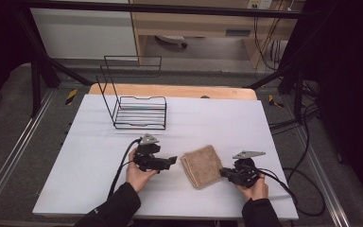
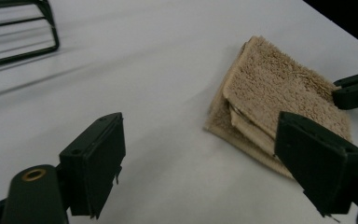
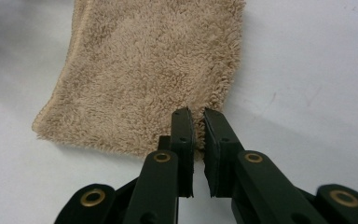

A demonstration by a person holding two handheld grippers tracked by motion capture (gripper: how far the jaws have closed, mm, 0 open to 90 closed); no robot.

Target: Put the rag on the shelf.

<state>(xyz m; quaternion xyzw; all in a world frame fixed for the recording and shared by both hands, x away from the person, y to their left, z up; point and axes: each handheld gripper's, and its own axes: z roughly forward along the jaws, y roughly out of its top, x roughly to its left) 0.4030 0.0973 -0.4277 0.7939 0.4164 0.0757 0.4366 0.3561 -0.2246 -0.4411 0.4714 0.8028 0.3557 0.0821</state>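
Observation:
A folded tan towel (image 1: 202, 166) lies on the white table (image 1: 99, 156), between my two grippers. My left gripper (image 1: 171, 161) hovers just left of it, jaws wide open with nothing between them. In the left gripper view the towel (image 2: 279, 88) sits ahead and to the right, partly behind the right jaw, with my left gripper (image 2: 198, 123) over bare table. My right gripper (image 1: 223, 173) is at the towel's right edge. In the right gripper view, my right gripper (image 3: 196, 114) has its jaws almost together, pinching the near corner of the towel (image 3: 144, 70).
A black wire rack (image 1: 139, 112) stands at the back left of the table, its base also in the left gripper view (image 2: 18, 51). Black cables (image 1: 293, 189) trail off the table's right side. A wooden board (image 1: 170, 91) borders the far edge.

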